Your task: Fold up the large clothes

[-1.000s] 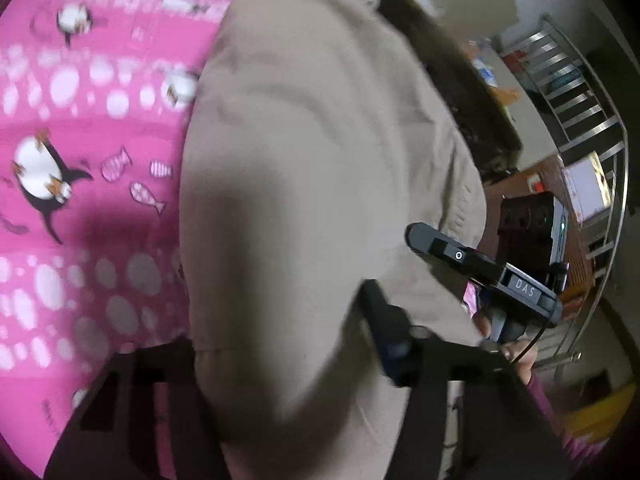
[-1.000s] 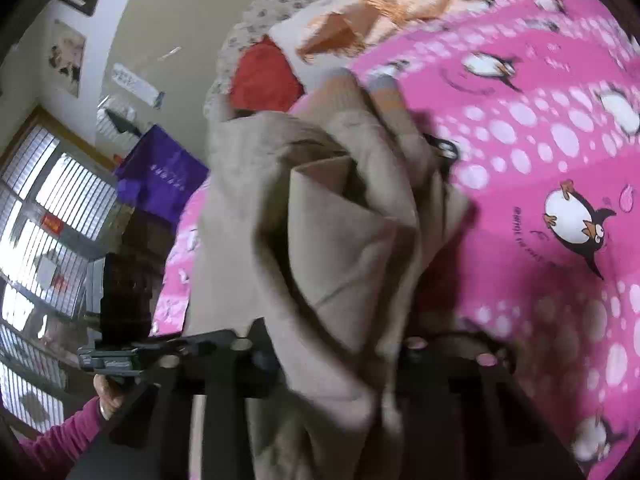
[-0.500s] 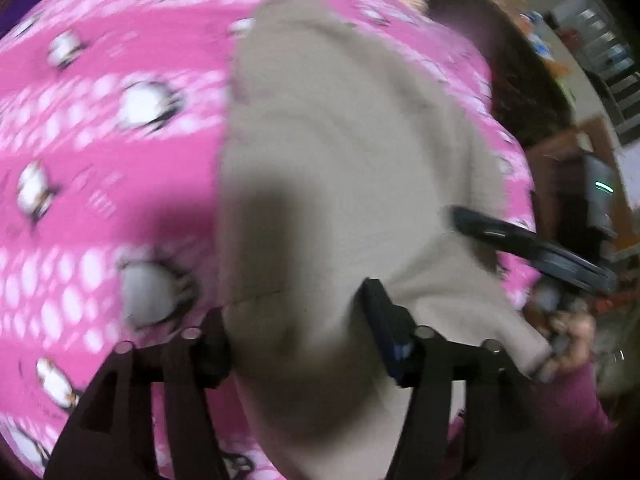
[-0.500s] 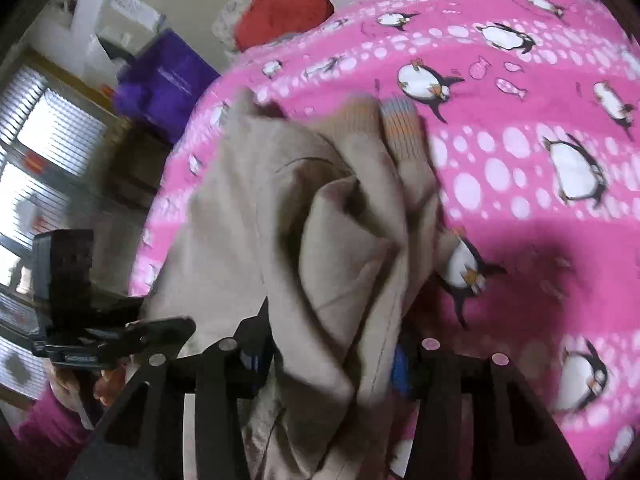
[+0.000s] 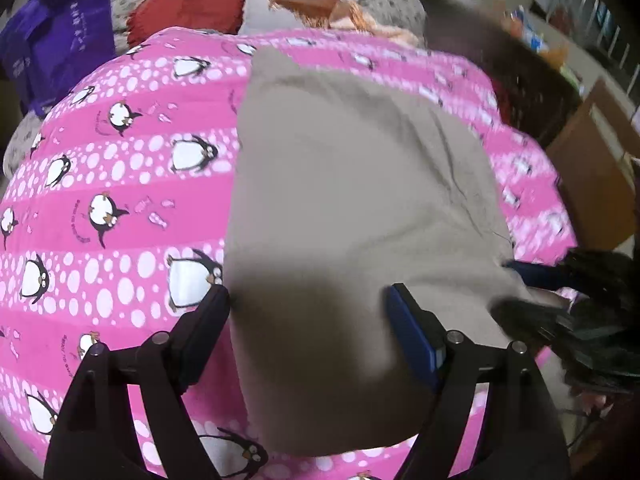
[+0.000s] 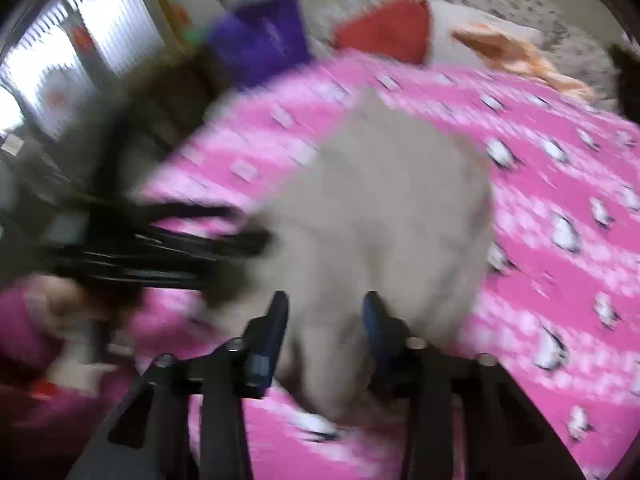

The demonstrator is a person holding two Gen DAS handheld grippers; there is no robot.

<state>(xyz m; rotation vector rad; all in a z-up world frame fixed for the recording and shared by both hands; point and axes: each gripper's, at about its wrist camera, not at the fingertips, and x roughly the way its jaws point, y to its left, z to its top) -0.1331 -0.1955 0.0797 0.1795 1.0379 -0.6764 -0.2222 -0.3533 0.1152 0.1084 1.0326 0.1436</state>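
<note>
A beige garment [image 5: 352, 184] lies spread flat on the pink penguin-print bedspread [image 5: 120, 184]. My left gripper [image 5: 308, 300] is open, its fingers straddling the garment's near edge, with cloth lying between them. In the blurred right wrist view the garment [image 6: 384, 208] lies on the bed, and my right gripper [image 6: 324, 308] has a bunch of its near edge between its fingers, which stand partly apart. The right gripper also shows at the right edge of the left wrist view [image 5: 560, 280], at the garment's near right corner.
Red [image 5: 188, 4] and white pillows and an orange cloth [image 5: 320, 4] lie at the head of the bed. A purple bag [image 5: 56, 36] stands at the far left. A wooden cabinet [image 5: 592, 168] is right of the bed. Windows [image 6: 60, 60] are on the left.
The garment has gone from held up and bunched to laid flat on the bed. Both grippers have come down to its near edge. The left gripper's fingers have opened wider.
</note>
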